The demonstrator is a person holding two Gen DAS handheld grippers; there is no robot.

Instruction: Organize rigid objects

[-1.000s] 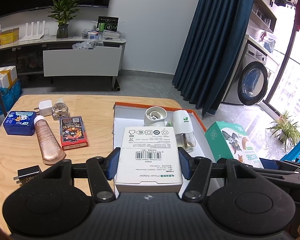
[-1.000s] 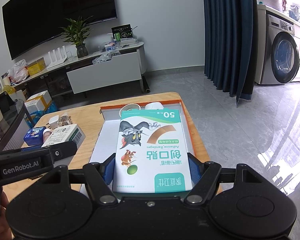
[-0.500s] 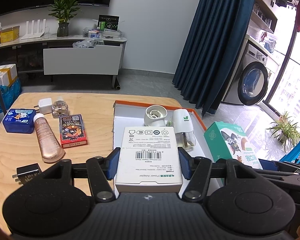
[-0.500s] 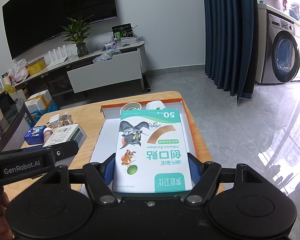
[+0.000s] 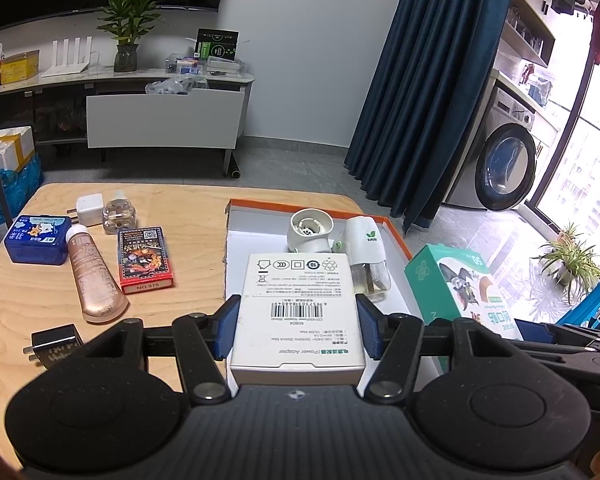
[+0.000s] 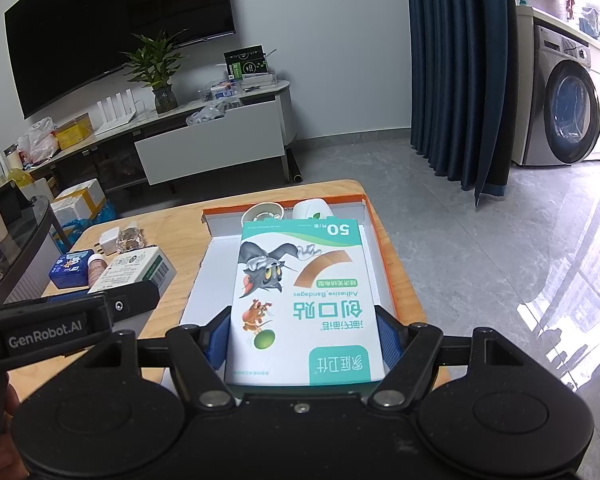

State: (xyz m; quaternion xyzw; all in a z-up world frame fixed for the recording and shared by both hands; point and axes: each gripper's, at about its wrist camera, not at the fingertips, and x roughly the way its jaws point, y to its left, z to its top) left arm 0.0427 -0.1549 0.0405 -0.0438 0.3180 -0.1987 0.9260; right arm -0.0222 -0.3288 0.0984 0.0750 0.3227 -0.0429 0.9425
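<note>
My left gripper (image 5: 298, 326) is shut on a white power adapter box (image 5: 298, 304), held over the near part of the orange-rimmed white tray (image 5: 236, 248). My right gripper (image 6: 302, 334) is shut on a green bandage box (image 6: 302, 296) with a cartoon cat, held over the same tray (image 6: 374, 256). The bandage box also shows in the left wrist view (image 5: 460, 288), and the adapter box in the right wrist view (image 6: 136, 270). Two white plug-in devices (image 5: 310, 230) (image 5: 366, 244) lie at the tray's far end.
On the wooden table (image 5: 32, 296) left of the tray lie a blue box (image 5: 36, 238), a copper tube (image 5: 92, 276), a red card pack (image 5: 144, 260), a white plug (image 5: 88, 209), a small glass bottle (image 5: 118, 214) and a black charger (image 5: 54, 344).
Both grippers have lifted and drawn back slightly with their boxes still held. Nothing was let go.
</note>
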